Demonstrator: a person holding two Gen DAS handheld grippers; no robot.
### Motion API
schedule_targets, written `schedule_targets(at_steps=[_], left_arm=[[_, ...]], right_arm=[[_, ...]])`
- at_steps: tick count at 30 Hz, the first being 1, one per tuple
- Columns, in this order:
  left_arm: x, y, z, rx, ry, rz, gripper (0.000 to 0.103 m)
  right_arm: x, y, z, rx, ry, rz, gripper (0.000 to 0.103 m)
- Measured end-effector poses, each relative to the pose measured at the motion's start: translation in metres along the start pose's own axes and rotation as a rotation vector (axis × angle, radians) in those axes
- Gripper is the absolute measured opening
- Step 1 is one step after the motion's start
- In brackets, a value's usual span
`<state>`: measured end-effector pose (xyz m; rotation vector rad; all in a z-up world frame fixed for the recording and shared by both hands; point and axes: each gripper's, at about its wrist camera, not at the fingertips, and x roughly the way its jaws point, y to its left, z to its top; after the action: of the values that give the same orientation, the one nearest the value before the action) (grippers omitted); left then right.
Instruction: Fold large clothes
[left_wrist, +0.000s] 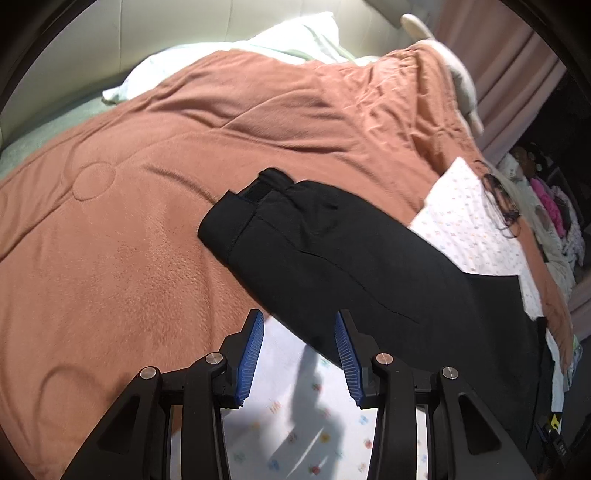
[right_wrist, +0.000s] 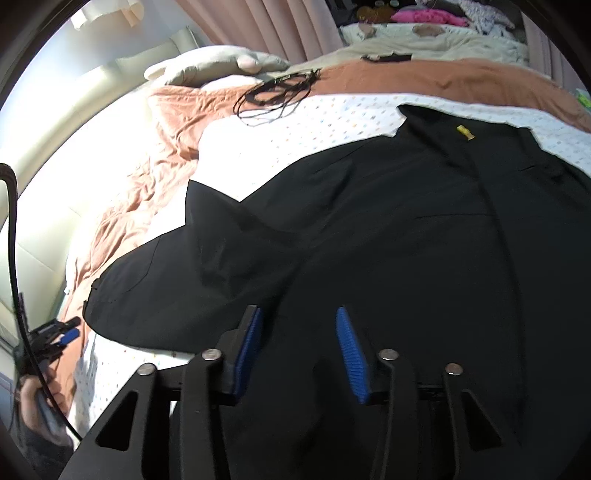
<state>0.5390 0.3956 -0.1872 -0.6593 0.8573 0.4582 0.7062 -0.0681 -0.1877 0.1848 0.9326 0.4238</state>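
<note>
- The black jacket (right_wrist: 369, 221) lay spread flat on a white dotted sheet (right_wrist: 295, 122), which covered the near part of a bed under a rust-coloured blanket (left_wrist: 184, 147).
- The left tongs (left_wrist: 299, 354) hovered over the dotted sheet just beside the jacket's near edge, their blue pads apart with nothing between them.
- From them the sleeve (left_wrist: 295, 229) ran away toward the far left, its long axis slanting, with the cuff (left_wrist: 258, 188) lying on the blanket.
- The right tongs (right_wrist: 299, 354) hung over the jacket's body, pads apart and not pinching cloth, as far as the view showed.
- The left hand looked nearer the sleeve.
- Open blanket lay to the left; a tangle of black cord (right_wrist: 277, 96) sat on the far sheet.
</note>
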Motion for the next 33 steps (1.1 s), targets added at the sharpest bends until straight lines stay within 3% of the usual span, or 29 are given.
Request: schedule_targets(at_steps=[3,5,7,10,12,14,20,21,25,33], left_arm=[[0.024,0.009,0.008,-0.046,0.034,0.003,0.041],[0.033,0.011,0.014,-0.05,0.019,0.008,0.032],[0.035,0.009,0.019,-0.045,0.01,0.022,0.013],[0.025,0.001,0.026,-0.041,-0.019,0.011,0.001],[0.009,-0.008,0.031,-0.014,-0.067,-0.004,0.001],[-0.01,-0.019,0.036,0.012,-0.106,-0.021,0.0],[-0.079,-0.067,0.049,0.111,-0.214,-0.097,0.0],[-0.09,-0.076,0.05,0.123,-0.224,-0.113,0.0],[-0.129,-0.119,0.049,0.181,-0.261,-0.175,0.0],[-0.2,-0.214,0.027,0.315,-0.314,-0.293,0.0]], right_arm=[[0.019,0.003,0.005,0.015,0.027,0.014,0.04],[0.031,0.005,0.007,0.031,0.049,0.028,0.039],[0.041,0.006,0.008,0.048,0.07,0.041,0.03],[0.058,0.005,0.008,0.084,0.101,0.058,0.022],[0.072,0.001,0.007,0.117,0.137,0.054,0.014],[0.08,-0.003,0.006,0.136,0.149,0.065,0.013],[0.045,-0.001,0.007,0.103,0.105,0.075,0.014],[0.04,-0.001,0.007,0.102,0.103,0.081,0.019],[0.001,-0.007,0.004,0.109,0.055,0.096,0.058],[-0.075,-0.046,-0.016,0.151,-0.03,0.102,0.082]])
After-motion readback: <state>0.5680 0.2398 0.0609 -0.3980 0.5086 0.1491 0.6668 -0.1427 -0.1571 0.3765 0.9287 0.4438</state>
